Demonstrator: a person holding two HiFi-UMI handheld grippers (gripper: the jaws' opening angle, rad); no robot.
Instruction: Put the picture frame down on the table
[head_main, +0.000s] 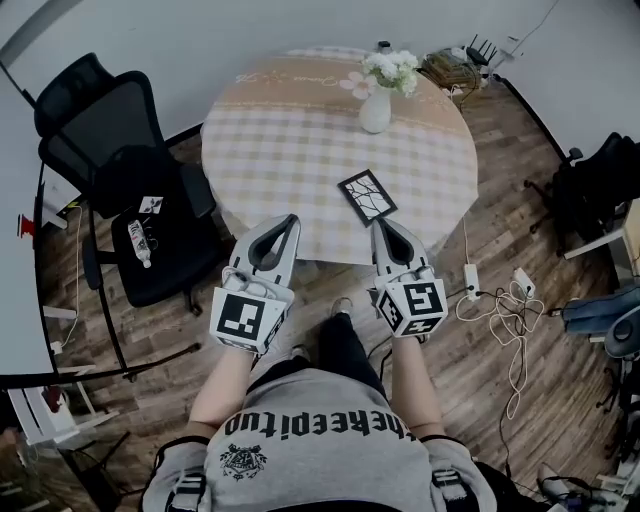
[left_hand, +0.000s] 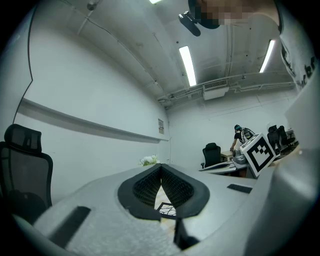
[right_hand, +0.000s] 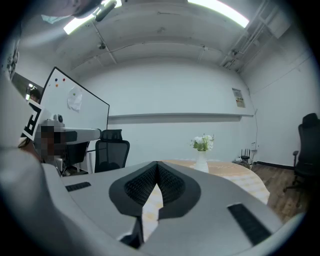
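Observation:
The picture frame (head_main: 367, 195), black-edged with a white branch print, lies flat on the round checked table (head_main: 290, 140) near its front edge. My right gripper (head_main: 378, 224) is shut and empty, with its tip just at the frame's near corner. My left gripper (head_main: 292, 219) hovers over the table's front edge, left of the frame, also shut on nothing. In the left gripper view the jaws (left_hand: 161, 169) meet at the tip, and the frame (left_hand: 166, 209) shows through the gap below. In the right gripper view the jaws (right_hand: 157, 165) are also closed together.
A white vase of flowers (head_main: 378, 95) stands at the table's far side and also shows as the vase (right_hand: 201, 160). A black office chair (head_main: 110, 150) with a bottle (head_main: 140, 243) on its seat stands at the left. Cables and a power strip (head_main: 497, 300) lie on the wooden floor at the right.

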